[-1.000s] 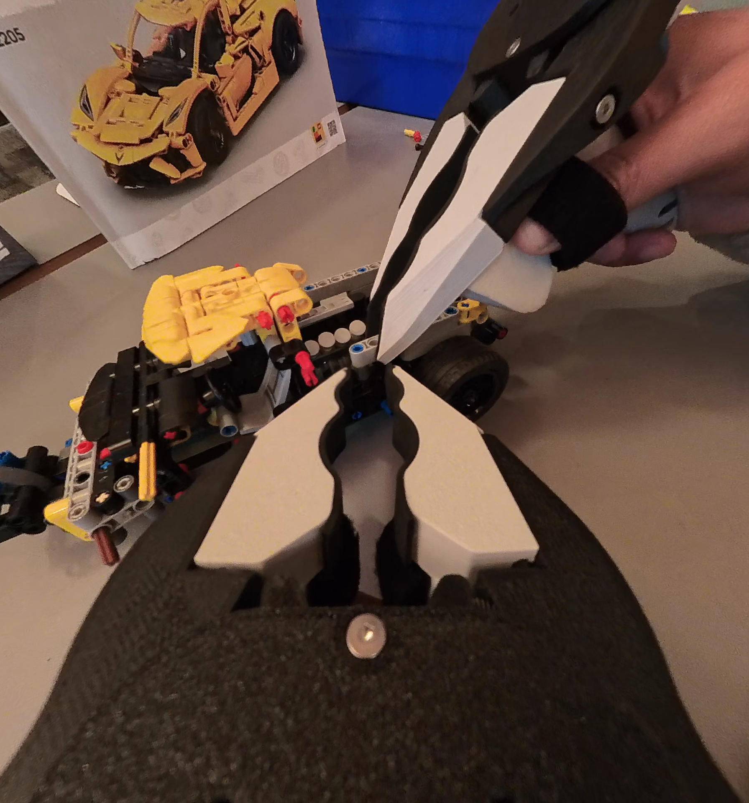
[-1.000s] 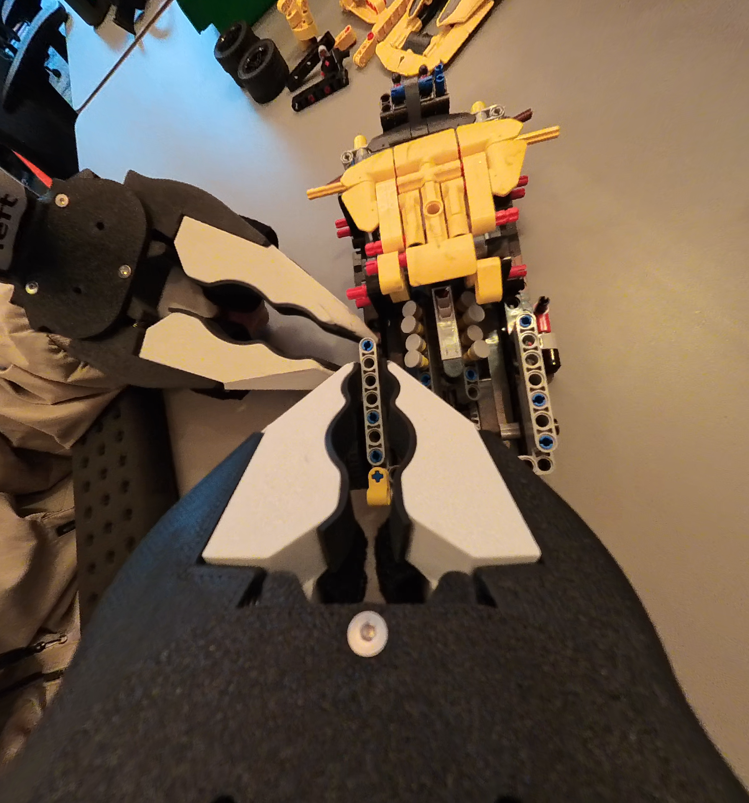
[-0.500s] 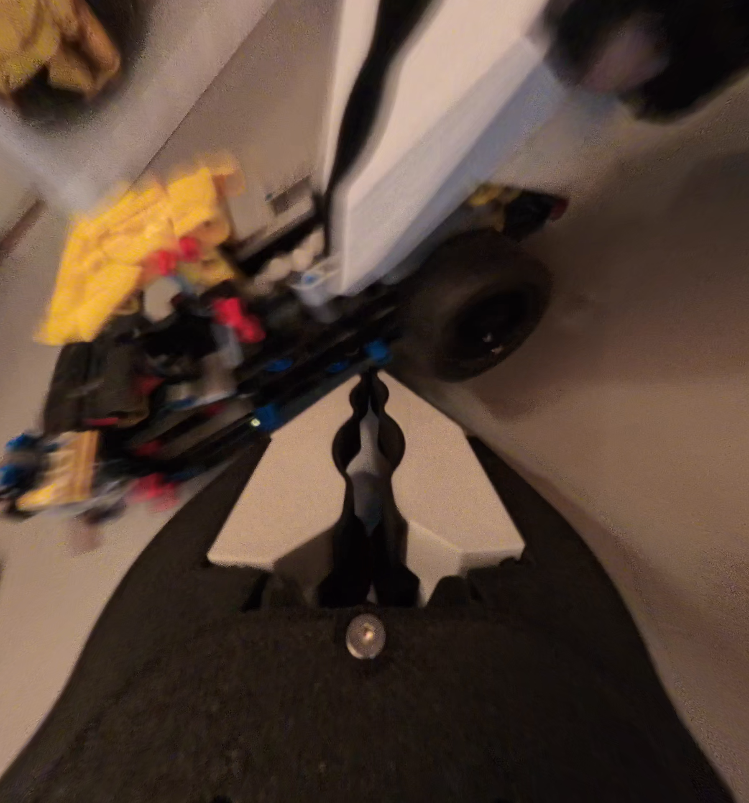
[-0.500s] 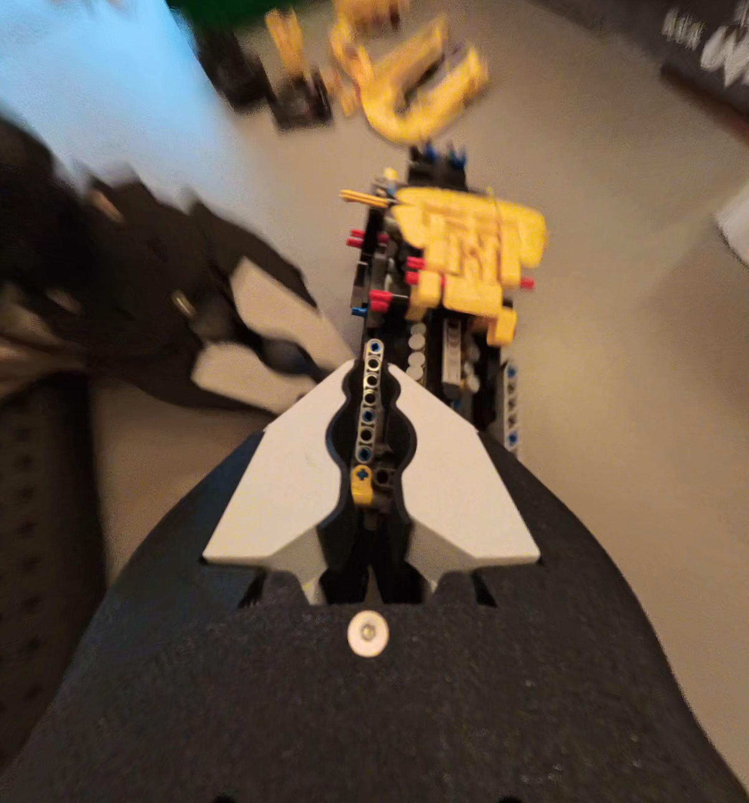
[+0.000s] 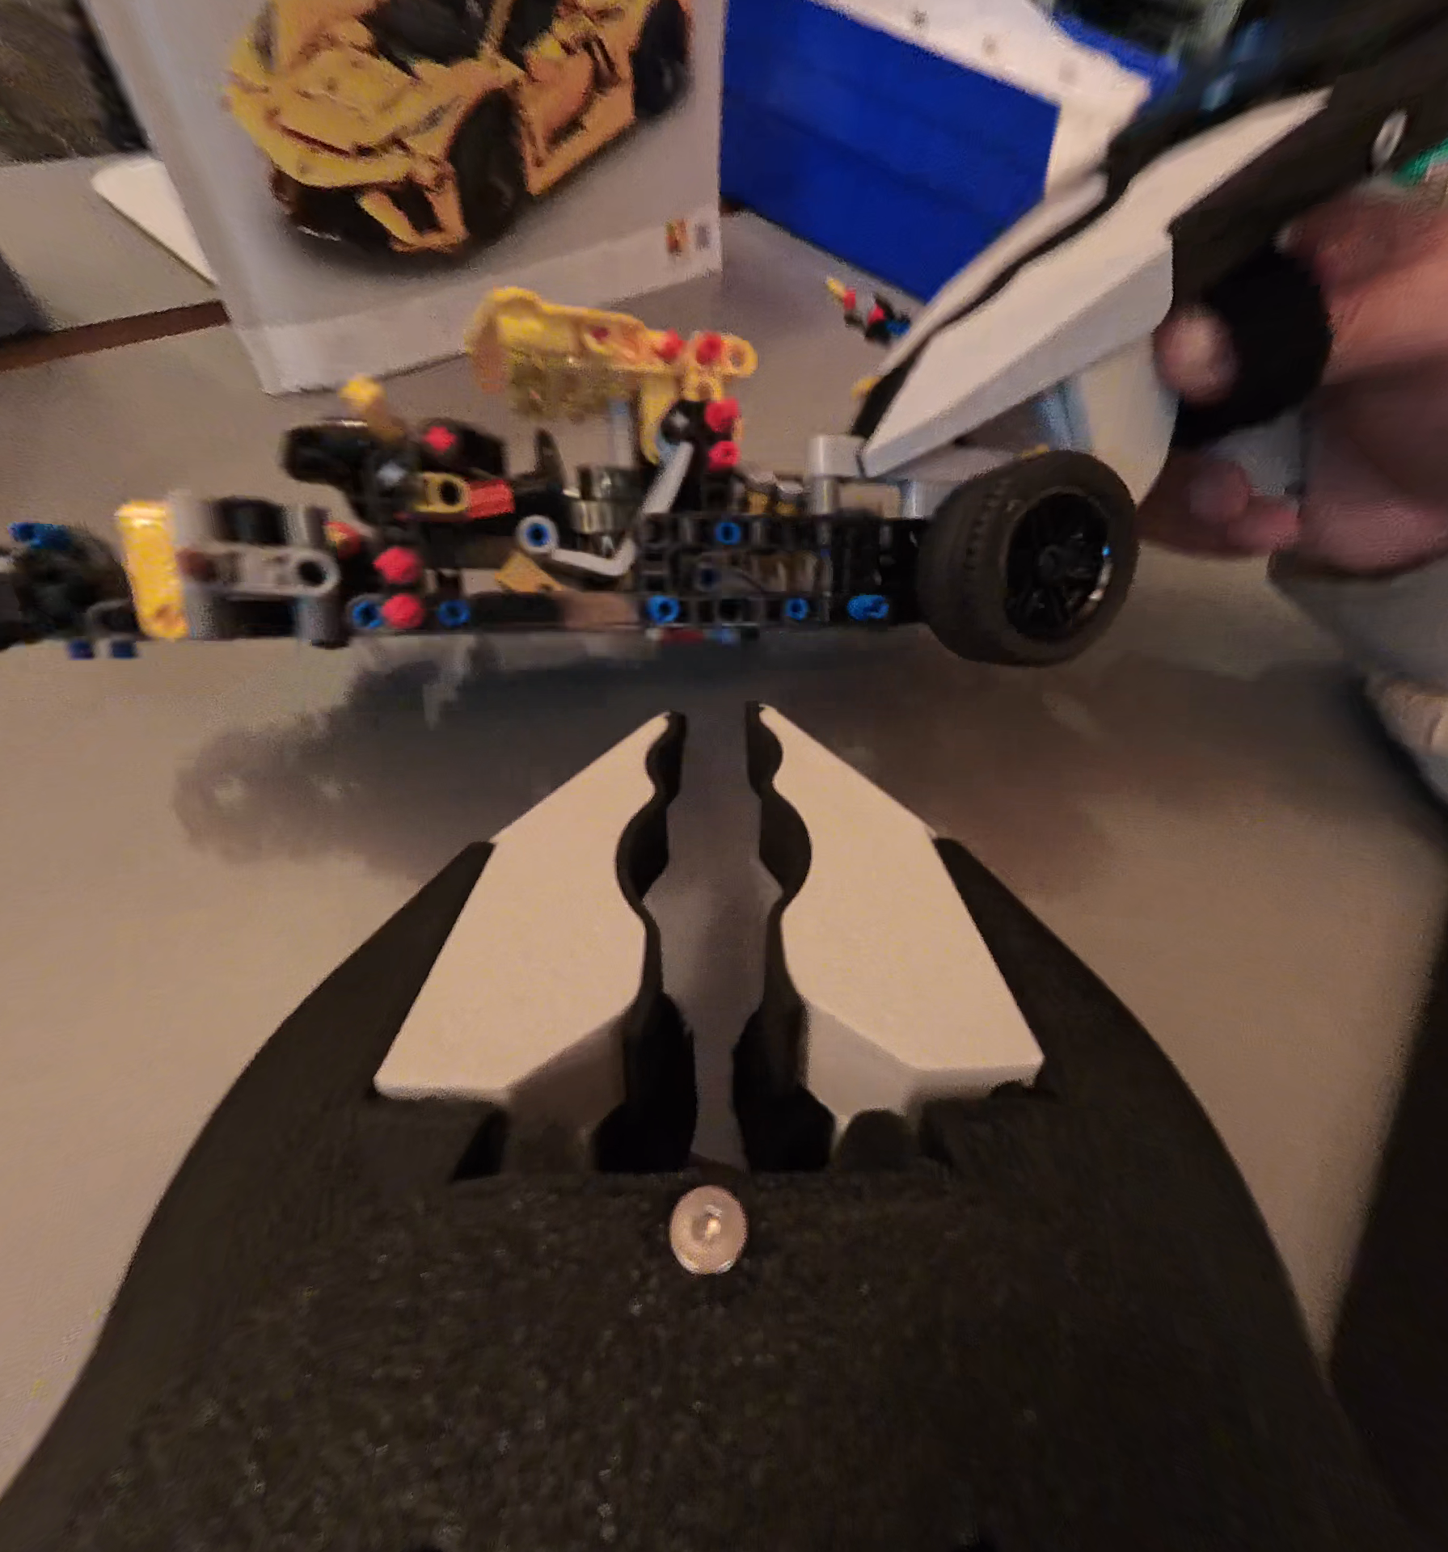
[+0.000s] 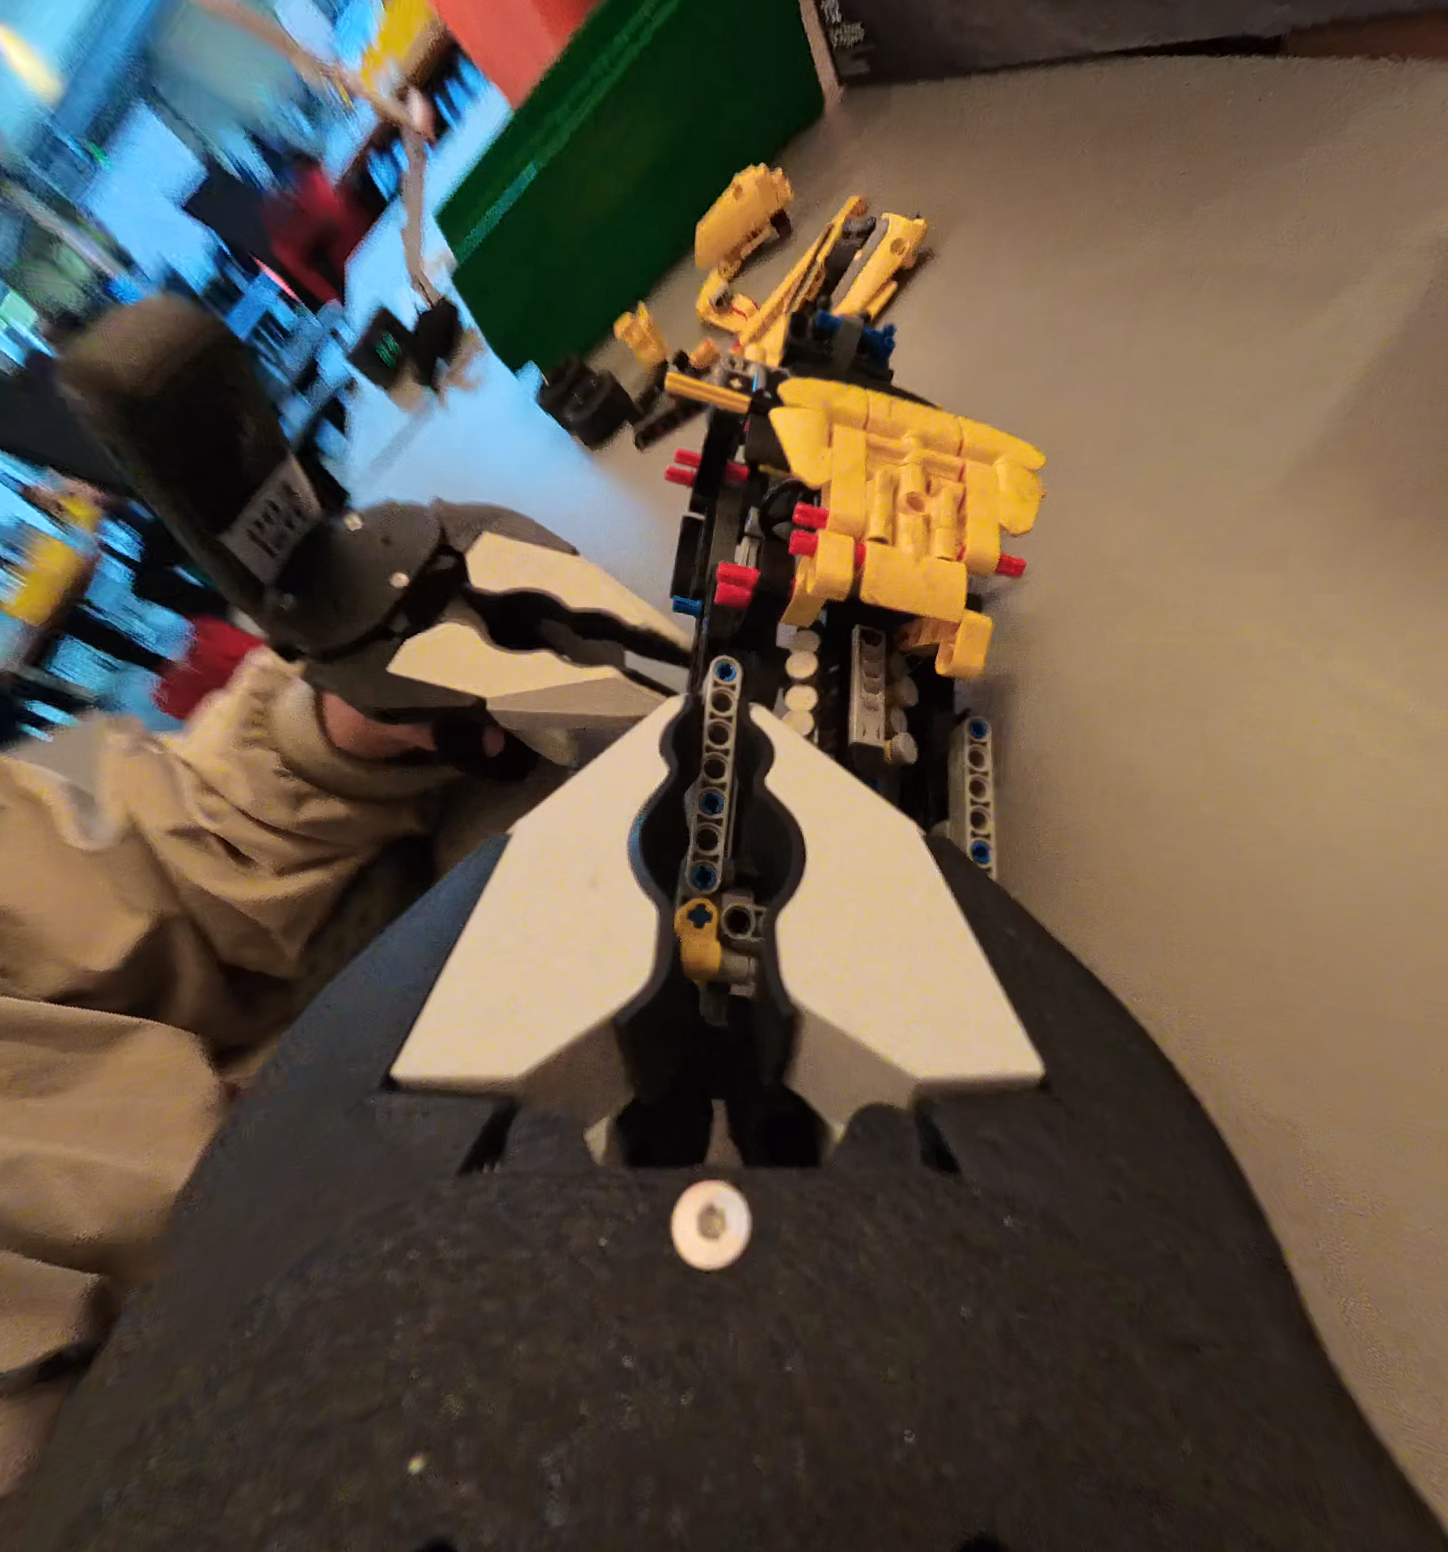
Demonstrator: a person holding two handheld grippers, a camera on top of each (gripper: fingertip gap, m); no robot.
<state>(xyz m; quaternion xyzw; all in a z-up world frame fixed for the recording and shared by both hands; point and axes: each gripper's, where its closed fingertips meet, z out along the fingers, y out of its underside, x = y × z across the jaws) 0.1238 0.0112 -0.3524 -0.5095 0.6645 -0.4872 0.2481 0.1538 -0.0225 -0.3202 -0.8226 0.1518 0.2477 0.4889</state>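
Observation:
A partly built brick car chassis, black with a yellow body section and one black wheel, is held tilted above the grey table, with its shadow below it. My right gripper is shut on a grey holed beam at the wheel end of the chassis; it also shows in the left wrist view, held by a hand. My left gripper is slightly open and empty, just short of the chassis side. It shows in the right wrist view with its tips near the chassis.
A box with a picture of a yellow car and a blue bin stand behind the chassis. A green box, loose yellow parts and black wheels lie beyond it. A beige sleeve is at the left. One gripper's finger ends stand about 6 cm off the other's.
The right gripper has raised and tilted the chassis by the grey beam. The left gripper has drawn back from the chassis and dropped low, so it sees it side-on.

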